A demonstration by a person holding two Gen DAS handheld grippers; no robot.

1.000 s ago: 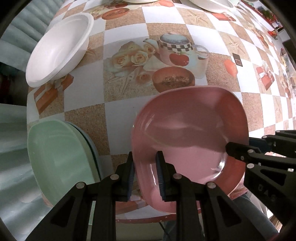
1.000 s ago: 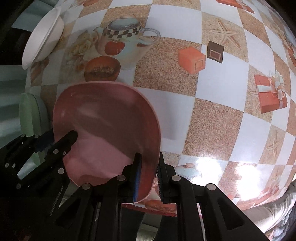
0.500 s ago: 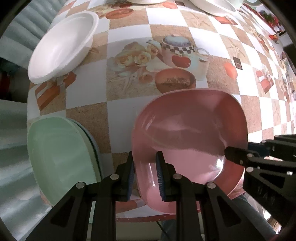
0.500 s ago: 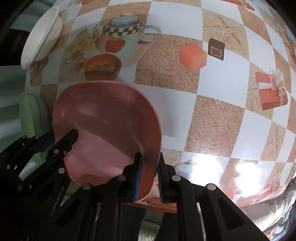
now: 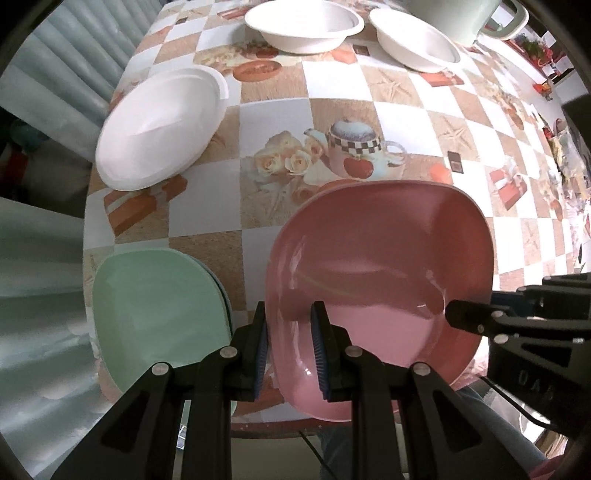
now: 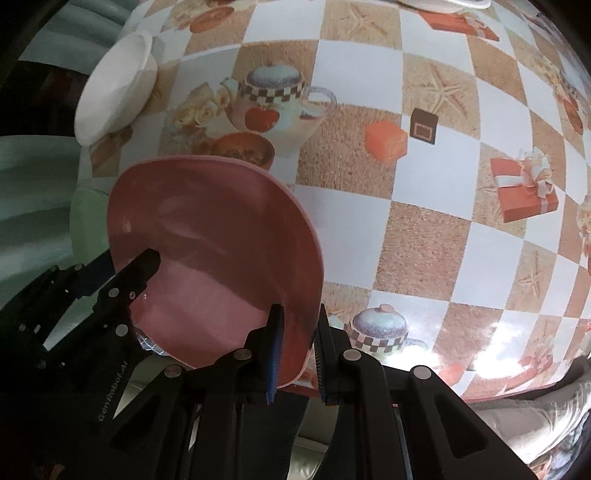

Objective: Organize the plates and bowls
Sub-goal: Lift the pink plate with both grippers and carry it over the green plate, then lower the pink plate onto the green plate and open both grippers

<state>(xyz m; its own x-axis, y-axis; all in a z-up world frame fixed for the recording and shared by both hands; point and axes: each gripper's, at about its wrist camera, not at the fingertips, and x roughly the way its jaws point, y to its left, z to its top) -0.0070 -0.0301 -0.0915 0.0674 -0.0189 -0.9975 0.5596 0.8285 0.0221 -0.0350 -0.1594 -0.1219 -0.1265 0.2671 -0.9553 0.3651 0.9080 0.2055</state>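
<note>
A pink square plate (image 5: 380, 280) (image 6: 218, 254) hangs above the table's near edge, held by both grippers. My left gripper (image 5: 290, 350) is shut on its left rim. On the opposite rim my right gripper (image 6: 298, 350) is shut too; it shows at the right of the left wrist view (image 5: 458, 315). A pale green plate (image 5: 155, 310) lies on a small stack at the table's near left corner, just left of the pink plate. A white plate (image 5: 162, 125) rests farther back on the left. Two white bowls (image 5: 303, 26) (image 5: 413, 38) stand at the far end.
The table wears a checked oilcloth (image 6: 417, 240) printed with teapots, roses and gift boxes. A pale green jug or pot (image 5: 476, 18) stands at the far right corner. Ribbed light curtain or wall panels (image 5: 40, 258) run along the table's left side.
Both grippers have lifted the pink plate off the table; the view has pulled back, so the far white bowls now show. The green stack and white plate stayed put.
</note>
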